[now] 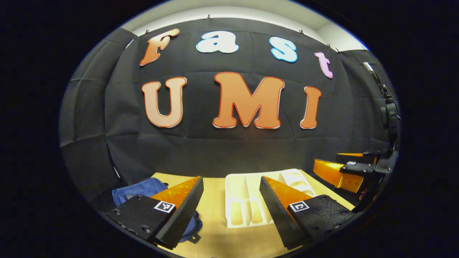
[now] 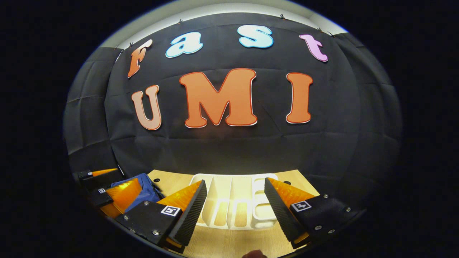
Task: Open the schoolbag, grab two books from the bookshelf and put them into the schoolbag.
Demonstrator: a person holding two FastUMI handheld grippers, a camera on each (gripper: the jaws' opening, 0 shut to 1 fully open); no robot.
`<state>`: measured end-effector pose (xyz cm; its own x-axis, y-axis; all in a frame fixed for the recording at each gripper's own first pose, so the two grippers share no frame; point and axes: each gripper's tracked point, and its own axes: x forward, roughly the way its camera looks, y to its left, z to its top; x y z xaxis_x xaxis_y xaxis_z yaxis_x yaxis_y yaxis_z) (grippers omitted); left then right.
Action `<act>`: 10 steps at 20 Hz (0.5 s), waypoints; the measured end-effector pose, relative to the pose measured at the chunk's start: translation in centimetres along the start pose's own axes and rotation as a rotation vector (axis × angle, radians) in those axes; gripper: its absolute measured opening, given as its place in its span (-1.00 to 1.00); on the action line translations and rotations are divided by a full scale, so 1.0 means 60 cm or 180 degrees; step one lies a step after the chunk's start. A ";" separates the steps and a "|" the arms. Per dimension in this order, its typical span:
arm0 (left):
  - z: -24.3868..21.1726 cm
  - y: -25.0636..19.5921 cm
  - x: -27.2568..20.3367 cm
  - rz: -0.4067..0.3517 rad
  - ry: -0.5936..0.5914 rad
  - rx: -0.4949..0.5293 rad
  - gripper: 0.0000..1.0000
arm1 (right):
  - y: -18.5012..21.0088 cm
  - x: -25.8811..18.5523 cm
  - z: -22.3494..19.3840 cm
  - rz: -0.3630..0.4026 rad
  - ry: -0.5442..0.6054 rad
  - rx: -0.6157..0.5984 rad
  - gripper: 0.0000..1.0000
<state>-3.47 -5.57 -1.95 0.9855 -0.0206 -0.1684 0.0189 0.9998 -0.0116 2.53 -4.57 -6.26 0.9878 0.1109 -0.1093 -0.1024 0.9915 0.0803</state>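
Your left claw point(image 1: 231, 202) and right claw point(image 2: 235, 206) both hang with fingers spread apart, gripping nothing, above the wooden table point(image 1: 213, 229). The blue schoolbag point(image 1: 141, 190) lies on the table to the left, and the white bookshelf point(image 2: 229, 206) stands just ahead, beside it.

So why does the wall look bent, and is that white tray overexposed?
Left gripper view: the fisheye lens bows the wall; the white tray glares under strong light, and the schoolbag stays dim. Right gripper view: same bowing, and the tray glows brightest at its middle.
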 end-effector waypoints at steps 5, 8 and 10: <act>0.025 -0.005 -0.008 -0.0047 -0.0244 0.0146 0.94 | 0.015 0.000 0.002 -0.0038 -0.0083 0.0029 0.92; 0.035 -0.007 -0.008 -0.0083 -0.0314 0.0194 0.94 | 0.036 0.002 0.001 0.0043 -0.0100 0.0049 0.92; 0.037 -0.017 -0.006 -0.0131 -0.0340 0.0202 1.00 | 0.045 0.002 -0.010 0.0078 -0.0071 0.0009 0.92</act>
<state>-3.49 -6.57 0.31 0.9960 -0.0640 -0.0631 0.0670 0.9967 0.0465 2.33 -1.81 -6.64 0.9874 0.1335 -0.0852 -0.1263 0.9883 0.0855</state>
